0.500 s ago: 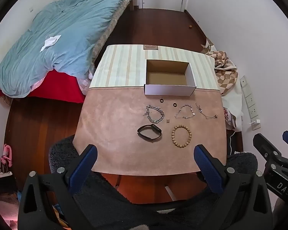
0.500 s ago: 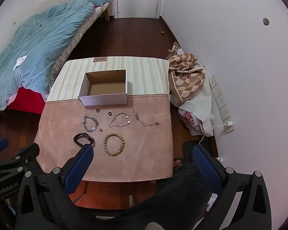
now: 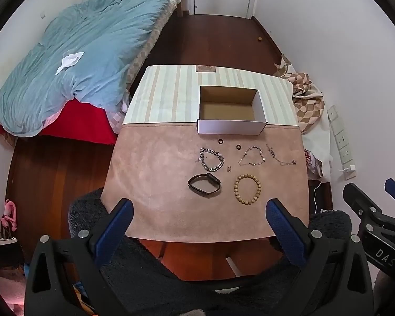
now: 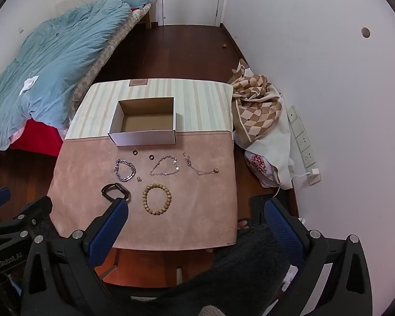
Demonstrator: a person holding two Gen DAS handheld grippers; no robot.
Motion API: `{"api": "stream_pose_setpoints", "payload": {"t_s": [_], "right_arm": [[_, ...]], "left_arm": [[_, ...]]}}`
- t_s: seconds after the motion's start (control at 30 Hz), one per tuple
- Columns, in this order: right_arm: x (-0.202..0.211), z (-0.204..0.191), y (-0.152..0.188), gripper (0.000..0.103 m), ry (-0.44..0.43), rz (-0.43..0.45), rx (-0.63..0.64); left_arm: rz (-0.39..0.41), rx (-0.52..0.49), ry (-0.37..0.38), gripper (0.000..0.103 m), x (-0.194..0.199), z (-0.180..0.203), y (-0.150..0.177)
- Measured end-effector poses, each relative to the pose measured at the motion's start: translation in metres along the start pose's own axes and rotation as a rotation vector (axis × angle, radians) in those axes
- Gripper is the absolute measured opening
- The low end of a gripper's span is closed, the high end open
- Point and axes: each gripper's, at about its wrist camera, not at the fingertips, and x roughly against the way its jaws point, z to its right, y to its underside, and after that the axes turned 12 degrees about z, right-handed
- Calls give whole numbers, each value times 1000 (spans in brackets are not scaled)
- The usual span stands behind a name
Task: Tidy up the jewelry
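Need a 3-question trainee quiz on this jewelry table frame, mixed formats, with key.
1. True or false: the cardboard box already holds jewelry.
2. Which piece lies nearest the left gripper? A) black band B) thin chain with pendant C) small dark ring
3. Fill in: the beaded bracelet lies to the ____ of the black band in both views.

Key: 1 false, the box is empty. 2 A. 3 right. Both the left gripper and the right gripper are open and hold nothing.
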Motion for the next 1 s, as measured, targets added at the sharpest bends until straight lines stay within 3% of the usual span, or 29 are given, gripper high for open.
{"api": "stream_pose_setpoints", "payload": {"t_s": [1.0], "right_arm": [[5, -9, -6, 103, -5, -7, 20]], "left_arm": [[25, -10, -4, 103, 12, 7, 0]]}}
